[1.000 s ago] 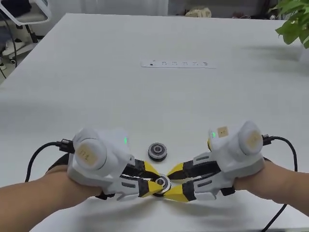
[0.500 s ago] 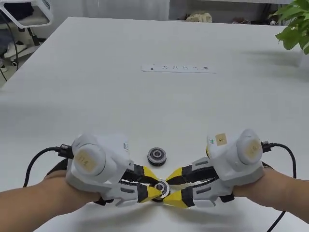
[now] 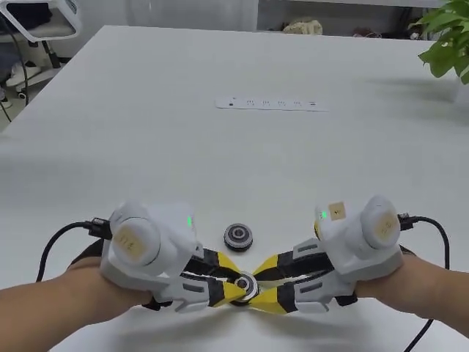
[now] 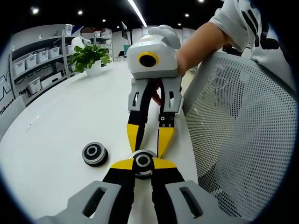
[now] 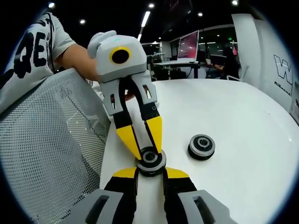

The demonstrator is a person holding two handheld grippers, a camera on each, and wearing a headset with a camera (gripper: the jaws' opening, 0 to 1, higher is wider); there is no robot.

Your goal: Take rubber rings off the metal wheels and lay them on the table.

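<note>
At the near edge of the white table, the near wheel sat right between the two sets of tongs, which pointed at each other nose to nose. The left gripper came in from the left with its yellow tips clamped on either side of that wheel, and the right gripper looked pinched onto the same wheel from the other side. I honestly couldn't tell whether either one had the rubber ring or the metal part. The spare wheel lay flat just beyond them, apart from both and with its dark ring on. Farther back there was a white power strip mid-table and a leafy plant off at the far right corner. A mesh chair back was right up against the table edge on the person's side.
</note>
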